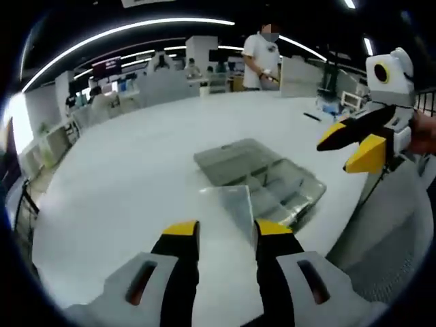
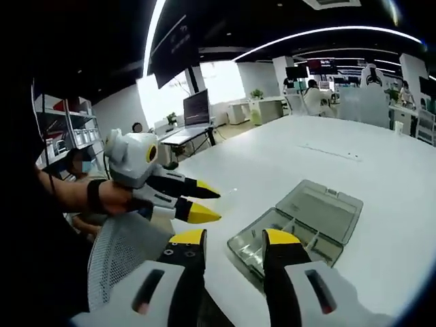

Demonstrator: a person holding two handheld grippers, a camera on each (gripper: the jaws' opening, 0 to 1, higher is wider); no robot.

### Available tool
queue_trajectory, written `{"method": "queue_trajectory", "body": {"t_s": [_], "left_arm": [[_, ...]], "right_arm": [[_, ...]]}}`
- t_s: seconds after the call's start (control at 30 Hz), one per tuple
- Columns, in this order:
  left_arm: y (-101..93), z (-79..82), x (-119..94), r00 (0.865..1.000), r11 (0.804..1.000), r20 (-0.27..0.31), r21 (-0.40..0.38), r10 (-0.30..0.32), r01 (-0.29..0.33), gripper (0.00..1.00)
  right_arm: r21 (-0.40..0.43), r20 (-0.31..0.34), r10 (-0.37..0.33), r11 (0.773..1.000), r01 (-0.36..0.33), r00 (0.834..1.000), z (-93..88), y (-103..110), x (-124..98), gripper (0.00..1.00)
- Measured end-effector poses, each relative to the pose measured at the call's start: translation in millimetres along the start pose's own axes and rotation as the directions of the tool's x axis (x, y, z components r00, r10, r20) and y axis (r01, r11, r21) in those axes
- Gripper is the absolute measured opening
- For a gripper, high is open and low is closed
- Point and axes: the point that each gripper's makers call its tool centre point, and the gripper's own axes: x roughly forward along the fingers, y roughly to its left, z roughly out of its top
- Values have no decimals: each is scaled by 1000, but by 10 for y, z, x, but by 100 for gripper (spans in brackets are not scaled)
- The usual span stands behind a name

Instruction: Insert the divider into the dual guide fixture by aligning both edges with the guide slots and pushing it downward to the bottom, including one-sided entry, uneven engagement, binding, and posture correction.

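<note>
A clear plastic box [image 1: 262, 170] with inner compartments lies on the white table [image 1: 136, 170], its lid folded open. A clear divider sheet [image 1: 231, 204] shows just beyond my left gripper [image 1: 228, 229], nearer its right jaw. The jaws stand apart, and I cannot tell whether either touches the sheet. My right gripper [image 1: 344, 148] hovers open to the right of the box, above the table's edge. In the right gripper view, the box [image 2: 306, 218] lies just past my right gripper [image 2: 235, 238]. The left gripper [image 2: 216, 204] comes in from the left, held by a hand.
A grey mesh chair [image 2: 119, 259] stands at the table's near edge between the two hands. A person [image 1: 262, 58] stands at the far side of the table. Small items [image 1: 330, 105] lie at the far right edge. A laptop [image 2: 194, 112] sits on a desk beyond.
</note>
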Motion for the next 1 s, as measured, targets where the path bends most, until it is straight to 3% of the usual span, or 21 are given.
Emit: {"method": "queue_trajectory", "body": {"t_s": [0.33, 0.77, 1.0], "left_arm": [[-238, 168, -58, 996, 990, 50, 127, -72, 65, 30], [-502, 281, -79, 985, 970, 82, 203, -149, 130, 30], [-610, 289, -78, 982, 956, 72, 250, -177, 154, 30]], "right_arm": [[11, 4, 28, 1000, -28, 1000, 66, 32, 55, 28], [75, -4, 59, 995, -59, 998, 16, 3, 65, 25], [103, -1, 58, 993, -57, 998, 4, 4, 62, 25]]}}
